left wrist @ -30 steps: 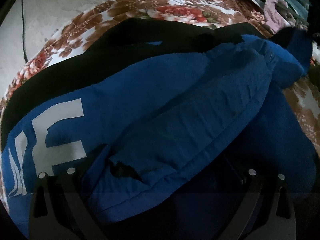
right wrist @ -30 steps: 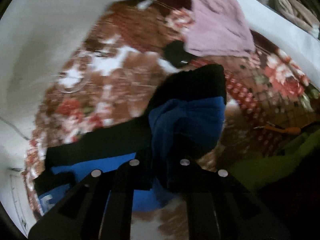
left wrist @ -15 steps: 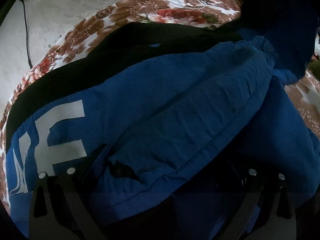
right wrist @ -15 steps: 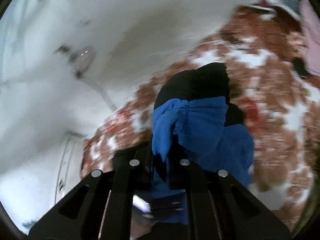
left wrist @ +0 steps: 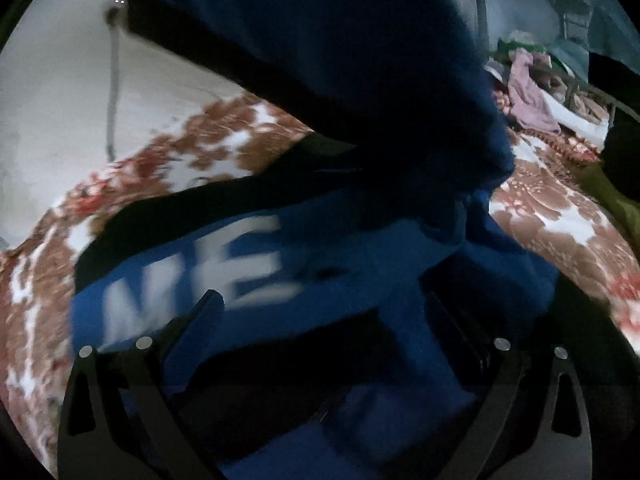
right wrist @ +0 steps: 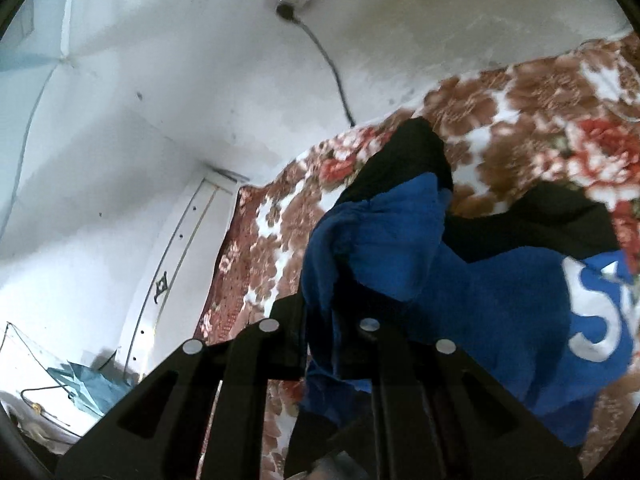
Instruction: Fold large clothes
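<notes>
A large blue garment with black panels and white lettering lies on a floral bedspread. My right gripper is shut on a bunched blue and black end of the garment and holds it up over the bed. That lifted part hangs dark and close across the top of the left wrist view. My left gripper has its jaws wide apart, low over the garment, with blue cloth lying between the fingers.
A white wall with a socket and black cable runs behind the bed. A pink garment and other clothes lie at the far right. Green cloth lies at the right edge.
My right gripper has carried the held end up and across to the left, over the garment's body. The left gripper has drawn back, so more of the white lettering shows.
</notes>
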`<state>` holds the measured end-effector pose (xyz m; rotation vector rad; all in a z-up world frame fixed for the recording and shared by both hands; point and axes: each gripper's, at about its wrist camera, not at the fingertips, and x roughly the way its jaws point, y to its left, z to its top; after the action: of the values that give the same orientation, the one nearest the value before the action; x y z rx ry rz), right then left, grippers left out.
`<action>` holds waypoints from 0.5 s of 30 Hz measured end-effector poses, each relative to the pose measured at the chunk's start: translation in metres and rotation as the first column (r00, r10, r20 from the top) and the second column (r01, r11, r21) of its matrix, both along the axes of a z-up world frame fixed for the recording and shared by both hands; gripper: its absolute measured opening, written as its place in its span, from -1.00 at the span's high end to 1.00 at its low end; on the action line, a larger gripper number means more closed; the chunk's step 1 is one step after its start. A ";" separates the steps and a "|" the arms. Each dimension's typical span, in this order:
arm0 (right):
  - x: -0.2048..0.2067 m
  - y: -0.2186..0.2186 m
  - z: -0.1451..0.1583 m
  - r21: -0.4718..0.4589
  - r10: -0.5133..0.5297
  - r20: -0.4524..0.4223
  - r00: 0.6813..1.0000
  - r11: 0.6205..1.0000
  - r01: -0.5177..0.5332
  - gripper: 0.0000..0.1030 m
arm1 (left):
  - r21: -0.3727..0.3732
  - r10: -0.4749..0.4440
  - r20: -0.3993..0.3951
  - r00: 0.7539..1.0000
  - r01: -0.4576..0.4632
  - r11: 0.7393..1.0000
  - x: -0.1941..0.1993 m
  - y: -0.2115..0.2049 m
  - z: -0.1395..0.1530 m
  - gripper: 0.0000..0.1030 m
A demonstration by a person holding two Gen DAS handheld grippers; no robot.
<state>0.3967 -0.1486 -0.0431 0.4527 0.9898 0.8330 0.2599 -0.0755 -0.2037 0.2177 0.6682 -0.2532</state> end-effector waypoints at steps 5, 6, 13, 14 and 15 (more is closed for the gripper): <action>-0.006 0.043 -0.030 -0.050 0.028 0.003 1.000 0.998 -0.028 0.82 | 0.003 0.085 0.045 0.995 -0.085 0.996 -0.066 0.075 0.032 -0.90; -0.011 0.055 -0.038 -0.053 0.036 0.004 0.999 0.998 -0.036 0.82 | 0.000 0.106 0.034 0.994 -0.107 0.994 -0.077 0.092 0.037 -0.90; -0.035 0.137 -0.098 -0.155 0.111 -0.017 0.994 0.982 -0.112 0.82 | 0.001 0.213 -0.048 0.976 -0.213 0.977 -0.103 0.169 0.046 -0.90; -0.039 0.147 -0.107 -0.177 0.121 -0.018 0.993 0.977 -0.122 0.82 | 0.005 0.220 -0.056 0.974 -0.220 0.975 -0.103 0.175 0.044 -0.90; -0.043 0.158 -0.120 -0.215 0.131 -0.016 0.991 0.968 -0.132 0.82 | 0.002 0.232 -0.068 0.970 -0.232 0.973 -0.102 0.183 0.041 -0.90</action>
<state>0.3539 0.0098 -0.1626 0.2024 1.1072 0.8325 0.1581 0.1071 -0.1626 0.1242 0.7535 -0.0381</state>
